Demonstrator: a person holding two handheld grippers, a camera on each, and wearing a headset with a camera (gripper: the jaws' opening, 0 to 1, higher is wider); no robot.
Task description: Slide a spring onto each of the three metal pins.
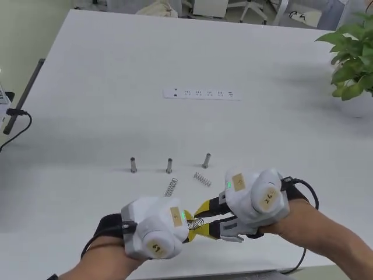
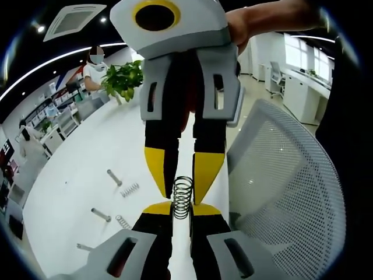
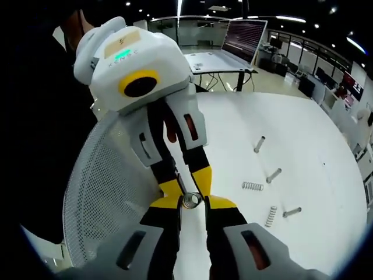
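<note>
Power strip (image 1: 201,93) beyond three pins (image 1: 169,165), plant (image 1: 352,58) aside

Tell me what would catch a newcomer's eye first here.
The left gripper and right gripper meet tip to tip near the front edge of the white table, both pinching one spring between yellow-tipped jaws. Beyond them three metal pins stand in a row, two loose springs lying beside them.

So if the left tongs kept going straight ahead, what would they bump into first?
The spring, which sits right at the tips of the left tongs. Just behind it are the right tongs, pointing straight back, nose to nose, so those would probably be hit next.
</note>
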